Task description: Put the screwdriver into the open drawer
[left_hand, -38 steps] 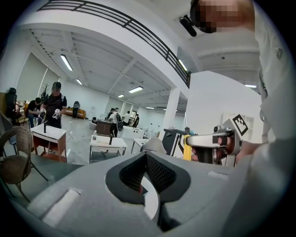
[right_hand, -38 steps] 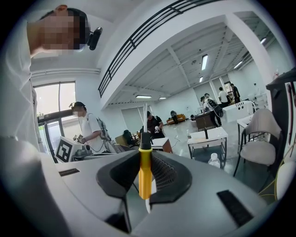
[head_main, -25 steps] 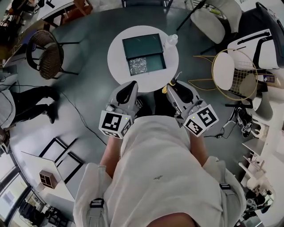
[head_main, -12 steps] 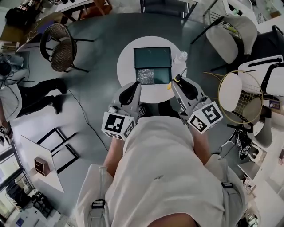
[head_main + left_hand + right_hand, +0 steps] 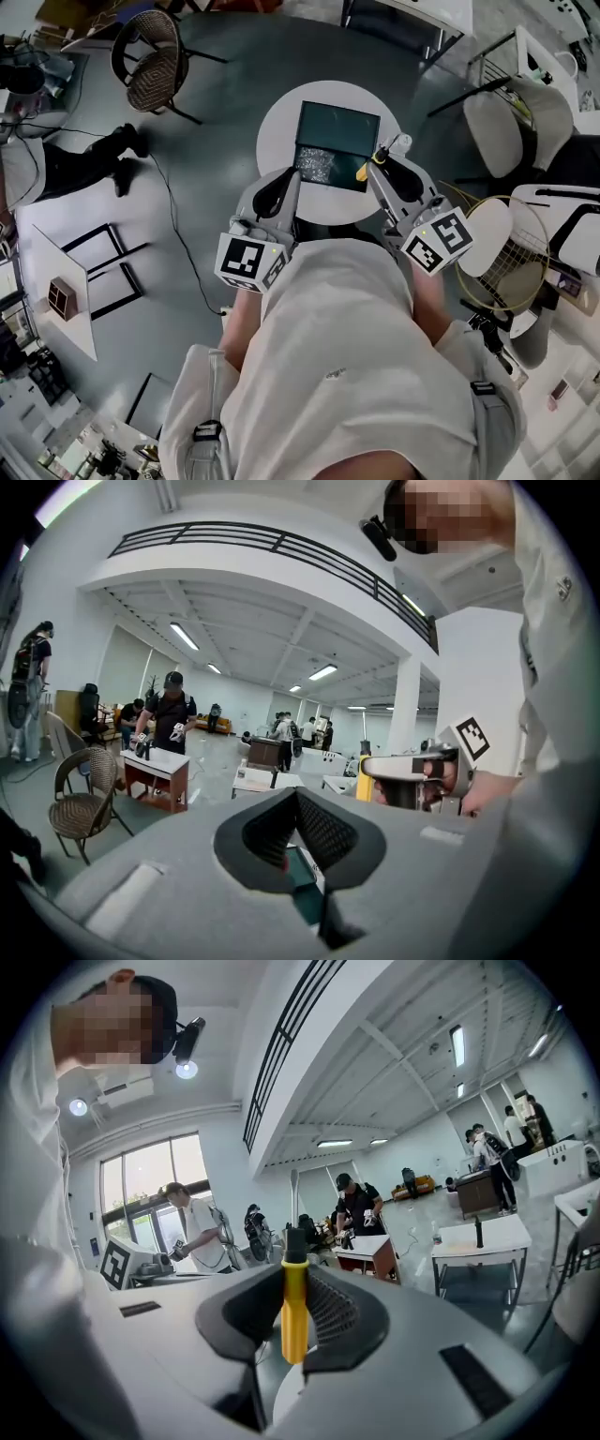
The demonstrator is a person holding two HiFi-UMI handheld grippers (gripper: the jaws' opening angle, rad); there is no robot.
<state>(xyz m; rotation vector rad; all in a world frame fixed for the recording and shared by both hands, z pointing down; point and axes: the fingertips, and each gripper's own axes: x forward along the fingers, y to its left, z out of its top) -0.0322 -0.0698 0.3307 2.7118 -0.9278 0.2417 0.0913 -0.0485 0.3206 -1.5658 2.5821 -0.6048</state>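
No readable words, numbers, brands in any view. Only signs: black-and-white square marker (image 5: 246, 262) on left gripper (image 5: 284, 183) cube, similar marker on right gripper (image 5: 379, 161) cube.

Round white table (image 5: 277, 141), dark green box (image 5: 339, 125) on top, drawer (image 5: 326, 169) open

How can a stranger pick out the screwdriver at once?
Find the round white table carrying a dark green drawer box. Near its right edge, the right gripper grips the screwdriver. It alone has a yellow handle with a black end.
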